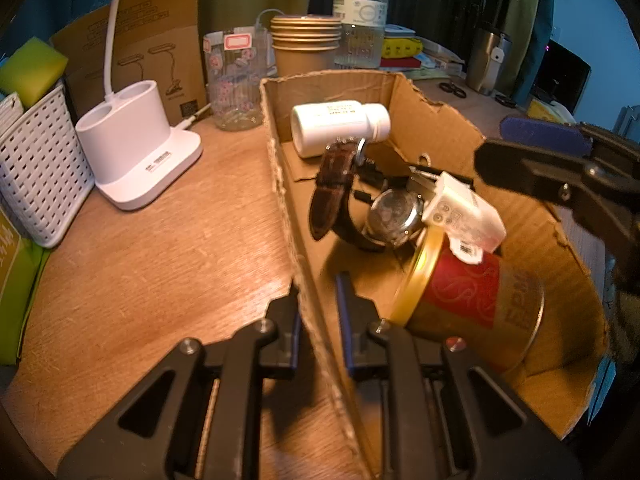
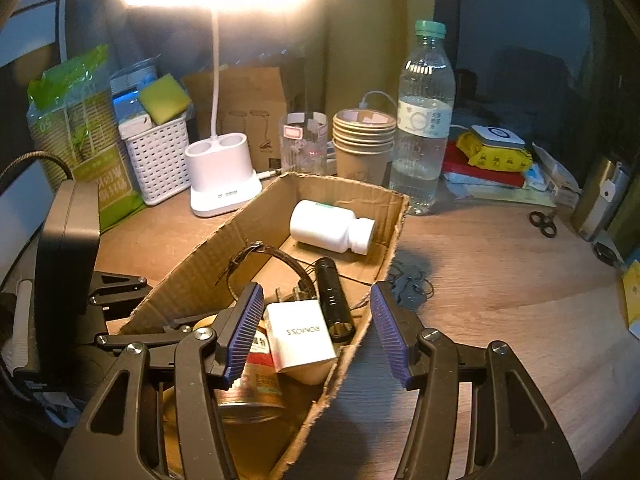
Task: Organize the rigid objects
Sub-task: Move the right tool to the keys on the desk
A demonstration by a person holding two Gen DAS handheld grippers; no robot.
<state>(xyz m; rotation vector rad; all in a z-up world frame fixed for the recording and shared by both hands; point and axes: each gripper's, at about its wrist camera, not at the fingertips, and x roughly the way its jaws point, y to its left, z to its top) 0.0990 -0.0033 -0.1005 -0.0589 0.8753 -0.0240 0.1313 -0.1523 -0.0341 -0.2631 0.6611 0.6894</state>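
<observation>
My left fingers (image 1: 318, 312) pinch the cardboard box (image 1: 440, 120) wall: thin, floppy, light. Right fingers (image 2: 316, 332) open, straddling the opposite wall.

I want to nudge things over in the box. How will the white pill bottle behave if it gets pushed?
The white pill bottle lies on its side in the box, so it will probably roll. It looks like smooth rigid plastic, likely stiff but slippery. With floor showing around it, it could travel until it meets a wall or the flashlight.
</observation>
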